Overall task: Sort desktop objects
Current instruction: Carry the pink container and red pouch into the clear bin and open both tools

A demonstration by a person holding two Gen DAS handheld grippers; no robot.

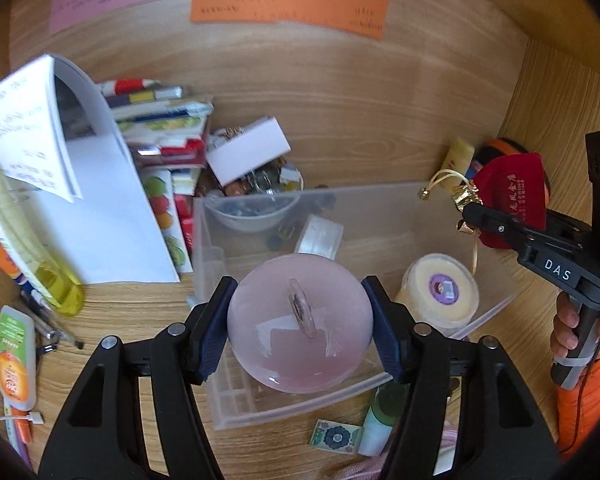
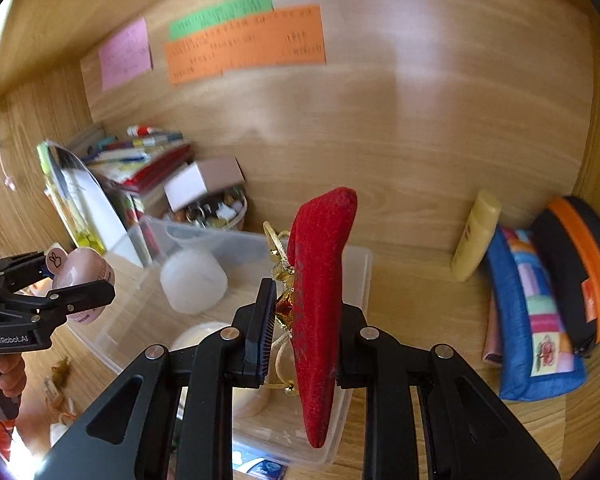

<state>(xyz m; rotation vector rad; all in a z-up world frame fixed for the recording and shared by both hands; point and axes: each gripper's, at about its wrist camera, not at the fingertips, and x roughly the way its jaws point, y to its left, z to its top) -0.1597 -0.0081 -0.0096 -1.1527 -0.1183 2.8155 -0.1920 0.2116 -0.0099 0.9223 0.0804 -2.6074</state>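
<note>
My left gripper [image 1: 300, 324] is shut on a round pink case [image 1: 299, 330] and holds it above the clear plastic bin [image 1: 380, 208]. The case also shows in the right wrist view [image 2: 85, 280]. My right gripper [image 2: 304, 312] is shut on a red velvet pouch [image 2: 320, 300] with gold cord, held over the bin's [image 2: 356, 264] right side. The pouch shows in the left wrist view [image 1: 512, 200] at the right. In the bin lie a yellow tape roll [image 1: 440, 292] and a clear tape roll [image 1: 320, 236].
A white bowl of small items [image 1: 256, 208], a white box [image 1: 248, 152], stacked books [image 1: 160, 120] and white papers [image 1: 100, 208] stand left of the bin. A yellow tube [image 2: 476, 236] and fabric pouches [image 2: 540, 304] lie right. Coloured notes [image 2: 244, 44] hang on the back wall.
</note>
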